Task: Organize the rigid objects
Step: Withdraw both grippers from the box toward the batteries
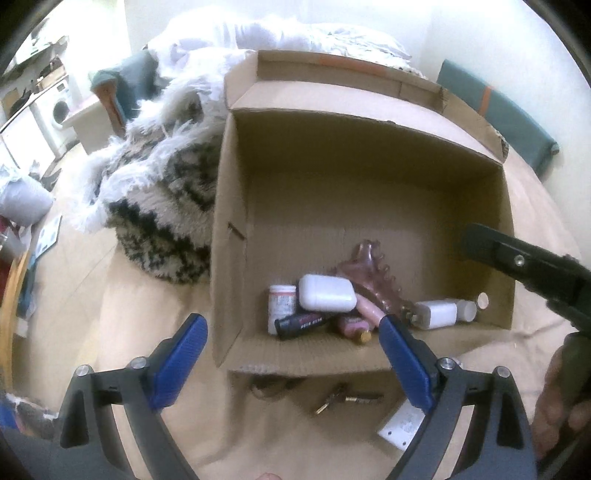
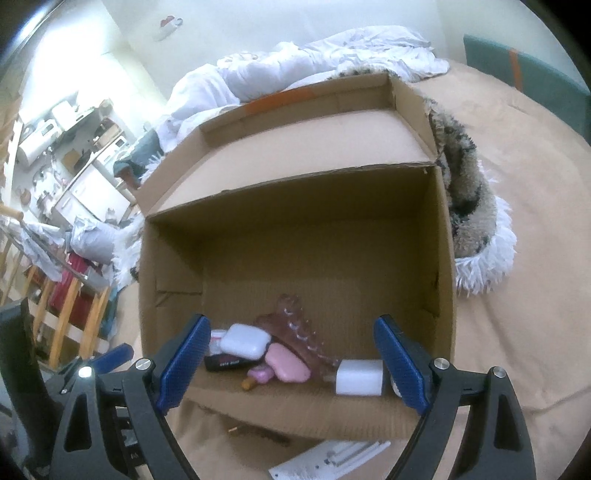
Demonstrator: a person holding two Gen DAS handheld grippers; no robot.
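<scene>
Both hand-held grippers wide open, empty, over cardboard box [image 1: 362, 206].
Left hand-held gripper [image 1: 291, 354], right hand-held gripper [image 2: 291, 363]; white case [image 1: 327, 297], pink case [image 2: 288, 363] lie near wall.

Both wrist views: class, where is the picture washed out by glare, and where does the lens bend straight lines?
Left wrist view: white bedding behind the cardboard box is blown out. Right wrist view: the box rim bows, and the cluttered room at left is soft.

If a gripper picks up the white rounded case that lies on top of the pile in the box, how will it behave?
The white case looks like smooth hard plastic, so it is probably stiff and light but may slip between the pads. It rests on the black tube and other items, so a push would likely slide it off the pile inside the cardboard box.
</scene>
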